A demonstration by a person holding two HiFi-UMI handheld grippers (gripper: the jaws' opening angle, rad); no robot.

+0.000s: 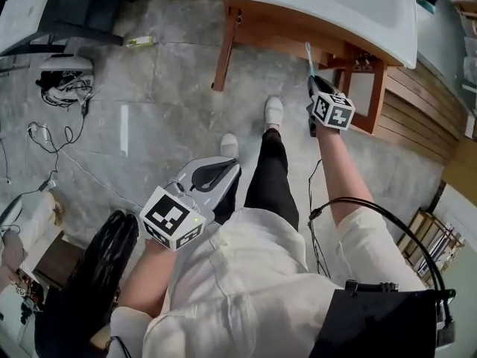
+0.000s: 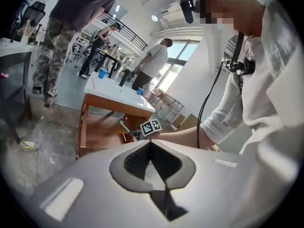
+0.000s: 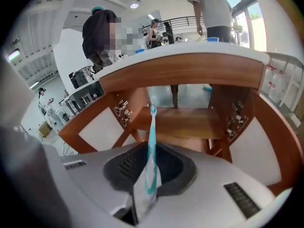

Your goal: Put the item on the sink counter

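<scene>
Head view: the right gripper (image 1: 313,82) holds a toothbrush (image 1: 308,55) upright just below the sink counter (image 1: 373,28); the left gripper (image 1: 222,170) hangs low by the legs. Left gripper view: jaws pressed together, nothing between them. Right gripper view: jaws clamped on the toothbrush (image 3: 152,127), under the counter's edge

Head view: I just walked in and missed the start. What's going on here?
A person holds a claw in each hand. The right claw is shut on a teal-and-white toothbrush, below the white top of the sink counter. The left claw is shut on nothing, down by the person's legs. The toothbrush isn't on the counter yet.
</scene>
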